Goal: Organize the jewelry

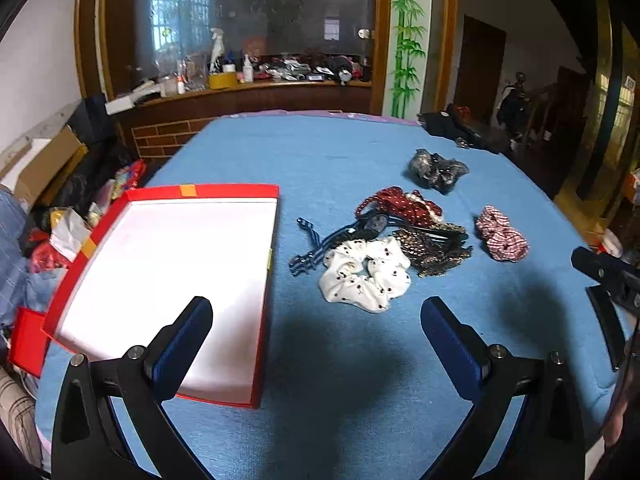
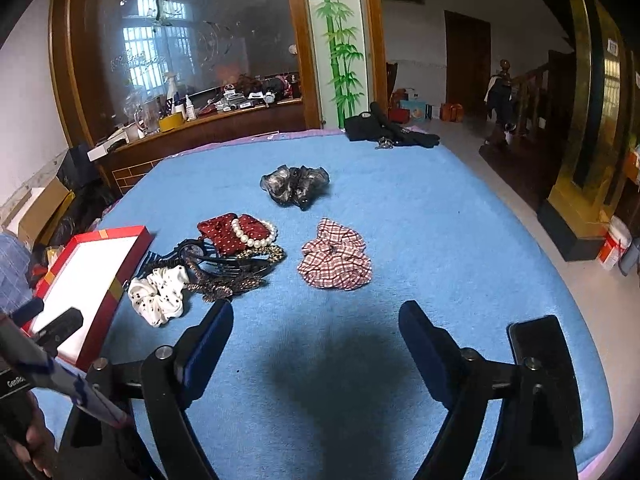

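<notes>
Left wrist view: the left gripper (image 1: 316, 320) hangs over a blue cloth (image 1: 340, 380), its jaws spread wide with nothing between them. A red box (image 1: 264, 336) with a white, empty floor lies to the left, its near corner under the left finger (image 1: 188, 344). Just ahead and slightly right lies a white dotted scrunchie (image 1: 366, 274). Behind it sits a tangled heap: a striped band (image 1: 306, 258), a dark comb (image 1: 436, 234), a gold chain piece (image 1: 436, 254) and a red dotted band (image 1: 400, 204). A plaid scrunchie (image 1: 502, 238) lies apart to the right, a grey scrunchie (image 1: 436, 170) farther back. The likely trouble is the tangle: a pinch into the heap could drag several pieces at once, or snag the chain on the comb's teeth.

Right wrist view: the right gripper (image 2: 316, 340) also stands open and empty above the cloth. The plaid scrunchie (image 2: 335, 256) lies straight ahead of it, near but not touching. The heap, with a pearl string (image 2: 256, 234) on the red band, lies ahead to the left; the white scrunchie (image 2: 160, 292) is just beyond the left finger (image 2: 208, 344). The box (image 2: 132, 268) is at far left, so carrying anything there crosses the left gripper (image 2: 52, 332), and the two could collide.
</notes>
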`<state>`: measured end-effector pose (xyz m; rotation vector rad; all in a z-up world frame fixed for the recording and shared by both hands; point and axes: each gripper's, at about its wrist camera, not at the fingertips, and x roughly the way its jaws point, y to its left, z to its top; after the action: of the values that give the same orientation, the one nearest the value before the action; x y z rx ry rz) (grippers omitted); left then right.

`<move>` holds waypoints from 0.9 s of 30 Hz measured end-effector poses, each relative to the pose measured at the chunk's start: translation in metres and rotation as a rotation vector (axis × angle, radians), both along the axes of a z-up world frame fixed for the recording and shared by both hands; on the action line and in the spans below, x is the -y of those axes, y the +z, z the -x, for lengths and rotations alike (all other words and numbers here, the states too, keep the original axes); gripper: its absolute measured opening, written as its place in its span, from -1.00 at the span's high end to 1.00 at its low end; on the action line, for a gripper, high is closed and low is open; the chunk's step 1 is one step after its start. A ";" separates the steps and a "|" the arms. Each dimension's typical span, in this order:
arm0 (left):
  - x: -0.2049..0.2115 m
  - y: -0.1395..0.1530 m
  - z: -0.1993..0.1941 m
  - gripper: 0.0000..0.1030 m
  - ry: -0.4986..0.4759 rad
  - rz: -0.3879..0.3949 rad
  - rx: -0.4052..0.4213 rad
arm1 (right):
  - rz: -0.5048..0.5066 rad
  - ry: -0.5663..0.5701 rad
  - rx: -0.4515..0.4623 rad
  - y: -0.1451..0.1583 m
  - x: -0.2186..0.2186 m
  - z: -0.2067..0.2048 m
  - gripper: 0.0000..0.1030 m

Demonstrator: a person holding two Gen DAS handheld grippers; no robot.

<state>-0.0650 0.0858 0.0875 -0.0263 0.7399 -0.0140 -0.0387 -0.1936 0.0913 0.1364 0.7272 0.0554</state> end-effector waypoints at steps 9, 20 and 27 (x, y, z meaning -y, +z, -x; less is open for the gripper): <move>-0.014 0.009 -0.002 -1.00 -0.067 0.054 -0.006 | -0.071 0.001 0.008 0.011 0.021 -0.006 -0.56; -0.032 0.004 -0.023 -1.00 -0.086 0.120 -0.075 | -0.139 0.071 -0.100 -0.008 0.000 -0.050 -0.45; -0.013 0.000 -0.034 -1.00 -0.139 0.115 -0.080 | -0.280 0.132 -0.232 -0.032 -0.016 -0.082 -0.43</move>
<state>-0.0305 0.0987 0.0871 -0.0855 0.8194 -0.1888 0.0438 -0.1781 0.0598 0.3668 0.9581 0.2717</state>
